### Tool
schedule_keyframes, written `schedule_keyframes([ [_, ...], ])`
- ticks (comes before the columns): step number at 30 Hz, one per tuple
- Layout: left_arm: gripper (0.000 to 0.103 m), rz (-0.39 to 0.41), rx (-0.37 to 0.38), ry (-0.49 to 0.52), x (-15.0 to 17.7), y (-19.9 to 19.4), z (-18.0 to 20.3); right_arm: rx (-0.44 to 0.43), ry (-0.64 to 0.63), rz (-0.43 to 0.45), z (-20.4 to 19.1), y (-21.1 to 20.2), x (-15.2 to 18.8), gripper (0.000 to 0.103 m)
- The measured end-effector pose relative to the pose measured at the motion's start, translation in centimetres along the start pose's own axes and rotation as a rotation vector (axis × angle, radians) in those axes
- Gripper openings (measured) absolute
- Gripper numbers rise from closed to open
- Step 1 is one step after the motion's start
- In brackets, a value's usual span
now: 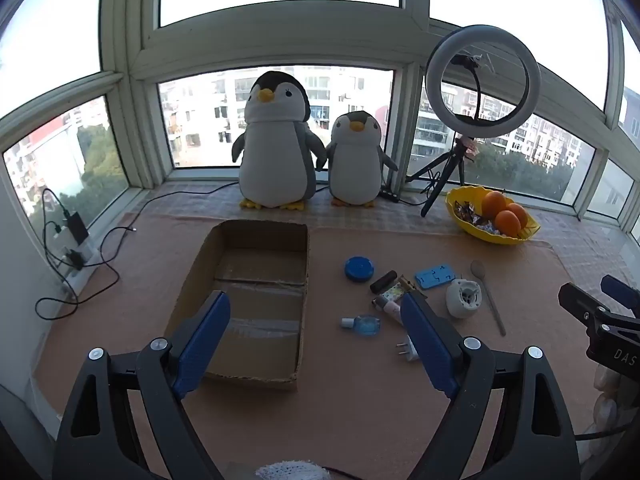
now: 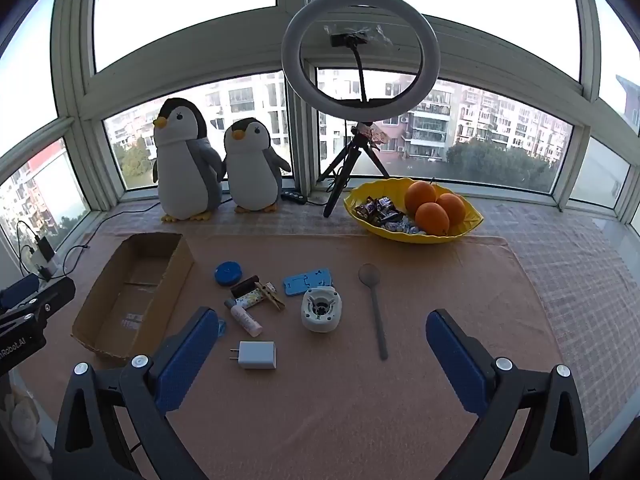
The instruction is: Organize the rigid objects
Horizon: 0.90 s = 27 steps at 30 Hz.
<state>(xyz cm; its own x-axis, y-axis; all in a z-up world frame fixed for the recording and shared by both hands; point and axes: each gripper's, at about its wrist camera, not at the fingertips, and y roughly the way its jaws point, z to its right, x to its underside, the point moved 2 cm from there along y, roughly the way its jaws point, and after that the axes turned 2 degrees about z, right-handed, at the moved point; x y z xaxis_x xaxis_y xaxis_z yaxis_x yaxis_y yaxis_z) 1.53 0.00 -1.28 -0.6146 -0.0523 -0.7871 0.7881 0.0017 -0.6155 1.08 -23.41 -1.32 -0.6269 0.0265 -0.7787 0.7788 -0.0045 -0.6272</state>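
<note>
We hold both grippers above the near edge of a table covered with a peach cloth (image 2: 400,420). The left gripper (image 1: 316,316) has its blue ribbed pads spread wide with nothing between them; below and ahead of it lies an open cardboard box (image 1: 256,268), shallow, rectangular and empty, with tape across its floor. The right gripper (image 2: 322,332) also stands wide apart and grips nothing.

The loose things lie scattered to the right of the box, ahead of the right gripper and apart from both. Nearest is a white charger plug (image 2: 257,354), a smooth block with two metal prongs. Beyond it lie a pale tube (image 2: 246,319), a wooden clothespin (image 2: 270,295), a dark cylinder (image 2: 244,286) and a round blue lid (image 2: 228,273). A small clear blue bottle (image 1: 362,324) lies on its side near the box wall. Further right sit a flat blue plastic card (image 2: 307,281), a white rounded gadget (image 2: 321,309) with a hollow face, and a long grey spoon (image 2: 376,312).

At the back a glossy yellow bowl (image 2: 464,232) holds oranges (image 2: 432,208) and wrapped sweets, beside a ring light (image 2: 360,52) on a tripod and two plush penguins (image 2: 184,160).
</note>
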Motion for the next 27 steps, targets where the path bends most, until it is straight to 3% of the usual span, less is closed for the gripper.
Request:
schedule_keyframes([
  [27,0.088,0.006,0.003,0.023,-0.08,0.06,0.39,0.002,0.000,-0.026,-0.26,0.80,0.73,0.102],
])
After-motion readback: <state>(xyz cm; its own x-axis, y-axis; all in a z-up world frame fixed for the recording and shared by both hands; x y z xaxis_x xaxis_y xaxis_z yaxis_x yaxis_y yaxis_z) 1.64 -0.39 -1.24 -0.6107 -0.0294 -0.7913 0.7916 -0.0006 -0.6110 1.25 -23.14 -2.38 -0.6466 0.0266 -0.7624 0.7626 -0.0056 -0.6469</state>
